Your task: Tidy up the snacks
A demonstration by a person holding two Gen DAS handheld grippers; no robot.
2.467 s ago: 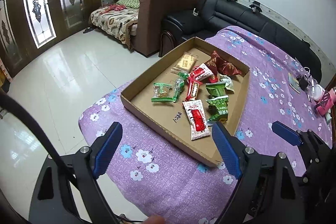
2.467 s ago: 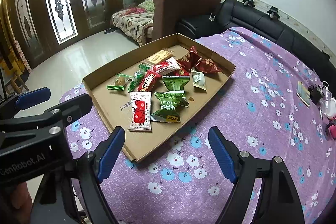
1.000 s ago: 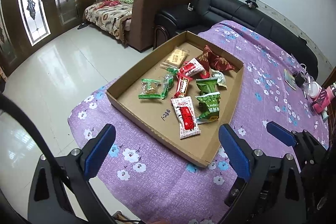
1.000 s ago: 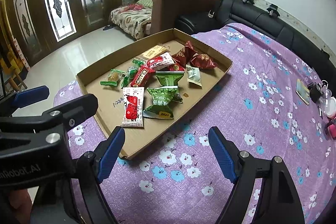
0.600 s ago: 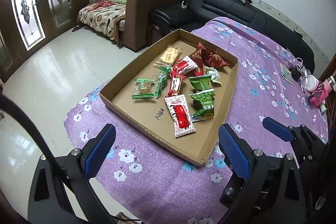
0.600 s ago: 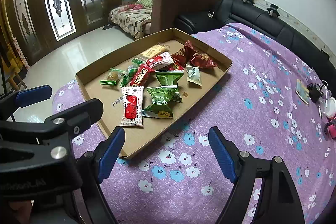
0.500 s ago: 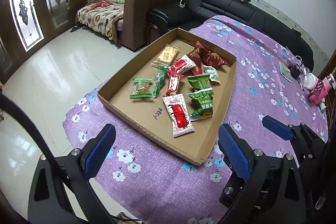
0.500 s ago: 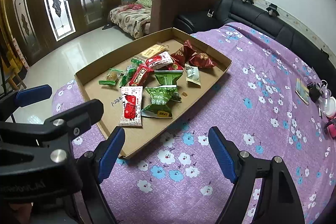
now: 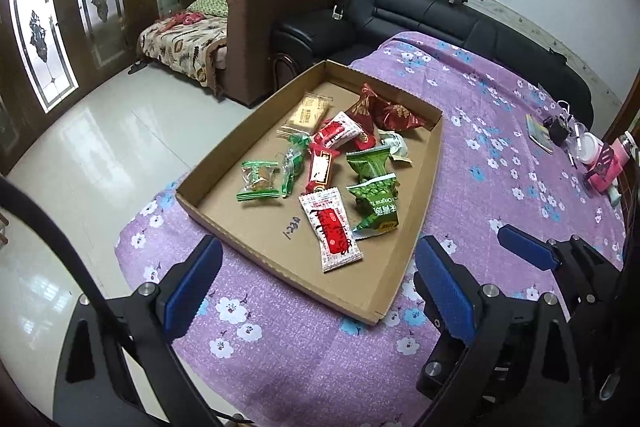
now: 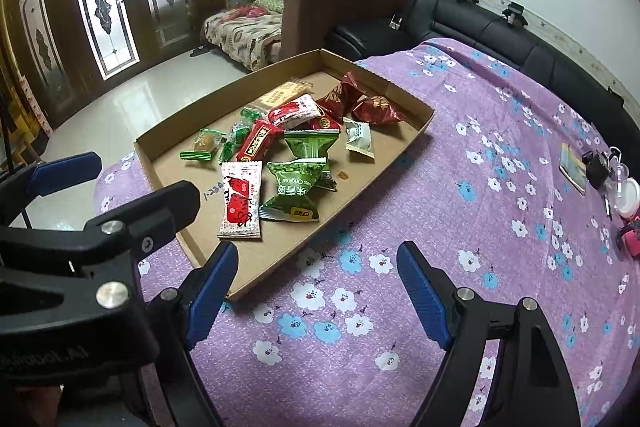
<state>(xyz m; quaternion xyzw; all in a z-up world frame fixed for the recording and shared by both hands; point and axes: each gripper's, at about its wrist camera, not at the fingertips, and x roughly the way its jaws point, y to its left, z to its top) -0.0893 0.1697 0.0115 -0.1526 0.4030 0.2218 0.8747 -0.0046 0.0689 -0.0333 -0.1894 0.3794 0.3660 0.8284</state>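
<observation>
With the left gripper (image 9: 316,283) and right gripper (image 10: 318,287) both spread wide and empty above the tablecloth (image 10: 500,227), we judged the snacks (image 9: 340,171), heaped mid-tray (image 9: 280,279), needed single-packet grasps by the crimped ends.

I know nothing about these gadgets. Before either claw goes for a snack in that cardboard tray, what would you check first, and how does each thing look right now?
1. Left gripper open and holding nothing: ok.
2. Right gripper open and holding nothing: ok.
3. Shallow brown cardboard tray lying flat on the purple flowered tablecloth: ok.
4. A snack lying clear of the pile: ok, the white-and-red flat packet nearest the grippers lies mostly alone on the tray floor.
5. Other snacks separated: not ok, the green packets and red packets overlap in the middle.
6. A place outside the tray meant for sorted snacks: cannot tell, no container for them is in view.
</observation>
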